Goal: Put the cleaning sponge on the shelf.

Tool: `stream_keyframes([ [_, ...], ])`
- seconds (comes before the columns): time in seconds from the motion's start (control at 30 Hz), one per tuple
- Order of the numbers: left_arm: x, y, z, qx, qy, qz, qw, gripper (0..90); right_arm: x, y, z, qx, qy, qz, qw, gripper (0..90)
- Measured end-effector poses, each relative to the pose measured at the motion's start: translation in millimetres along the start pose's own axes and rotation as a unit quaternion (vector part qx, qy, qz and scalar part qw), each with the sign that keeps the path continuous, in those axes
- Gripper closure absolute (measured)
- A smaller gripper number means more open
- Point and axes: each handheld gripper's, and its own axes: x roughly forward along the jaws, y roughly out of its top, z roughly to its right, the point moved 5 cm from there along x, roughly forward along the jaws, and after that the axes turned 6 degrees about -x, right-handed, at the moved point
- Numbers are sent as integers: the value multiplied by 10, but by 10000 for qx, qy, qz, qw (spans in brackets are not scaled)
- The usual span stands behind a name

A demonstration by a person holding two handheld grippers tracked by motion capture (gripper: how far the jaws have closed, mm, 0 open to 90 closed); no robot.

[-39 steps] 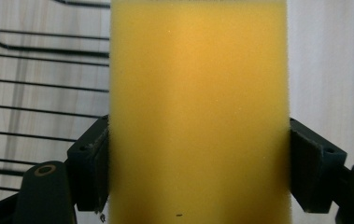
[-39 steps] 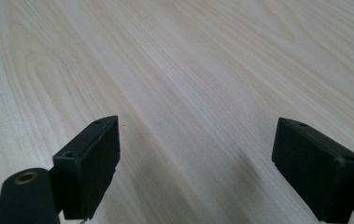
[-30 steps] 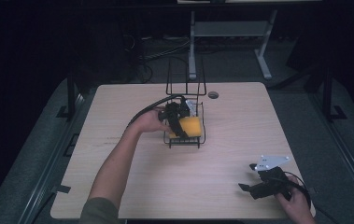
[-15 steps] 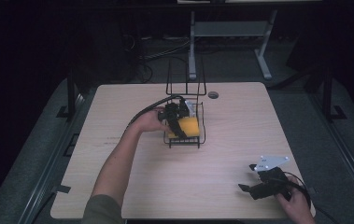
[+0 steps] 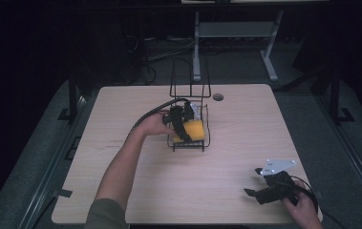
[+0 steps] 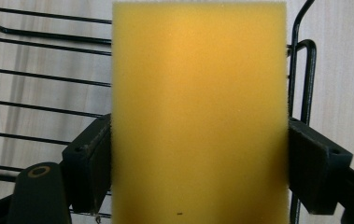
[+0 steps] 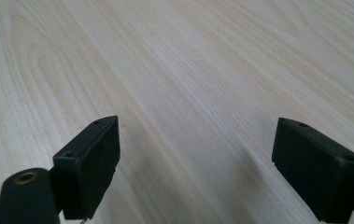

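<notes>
A yellow sponge sits between the two black jaws of my left gripper, which is shut on its sides. In the high view the left gripper holds the yellow sponge inside a black wire rack at the table's middle. Rack wires run behind the sponge over pale wood. My right gripper stands open above bare tabletop, nothing between its jaws; in the high view the right gripper rests near the table's front right corner.
The wooden table has a round cable hole near its back edge. The rack's tall wire loops rise at its far end. A metal stand sits on the dark floor behind.
</notes>
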Motion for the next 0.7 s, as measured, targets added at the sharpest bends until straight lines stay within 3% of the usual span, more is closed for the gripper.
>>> stream_keyframes([
  [0.23,-82,14,1,-12,73,126,9999,180,9,-3,-12,-80,34,-50,9999,149],
  [0.7,-246,81,98,191,212,368,9989,181,-3,9,-23,-13,49,7,10000,149],
])
